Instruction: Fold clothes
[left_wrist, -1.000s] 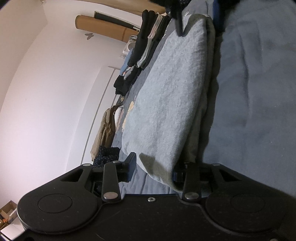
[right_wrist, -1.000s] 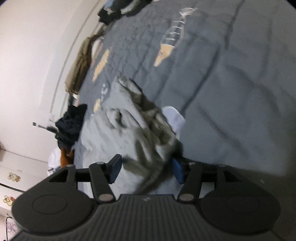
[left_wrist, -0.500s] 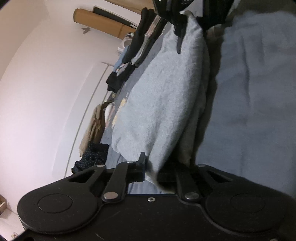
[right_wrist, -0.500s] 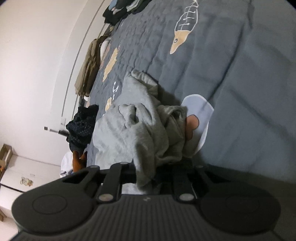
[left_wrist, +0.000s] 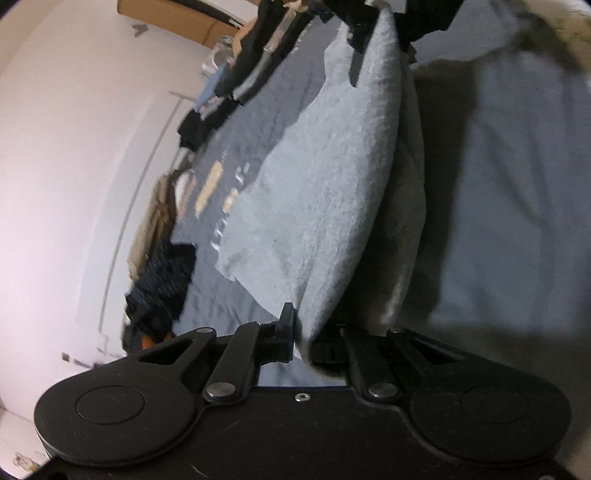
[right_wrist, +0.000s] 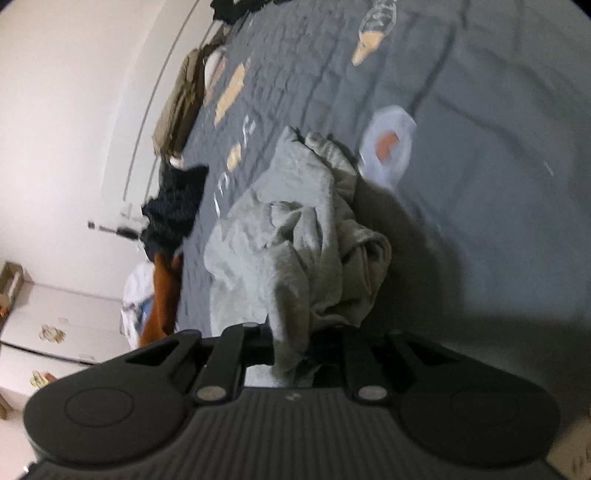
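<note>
Both gripping: left gripper and right gripper each pinching grey garment above dark bedspread.

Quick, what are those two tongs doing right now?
Left tongs: shut on the grey garment.
Right tongs: shut on the same grey garment.

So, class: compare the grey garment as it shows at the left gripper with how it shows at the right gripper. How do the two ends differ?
At the left gripper the grey garment stretches away as a broad, fairly smooth panel. At the right gripper the grey garment is bunched in crumpled folds. The left end runs up to the far gripper; the right end heaps on the dark bedspread. Shared: each gripper is shut on grey fabric.
</note>
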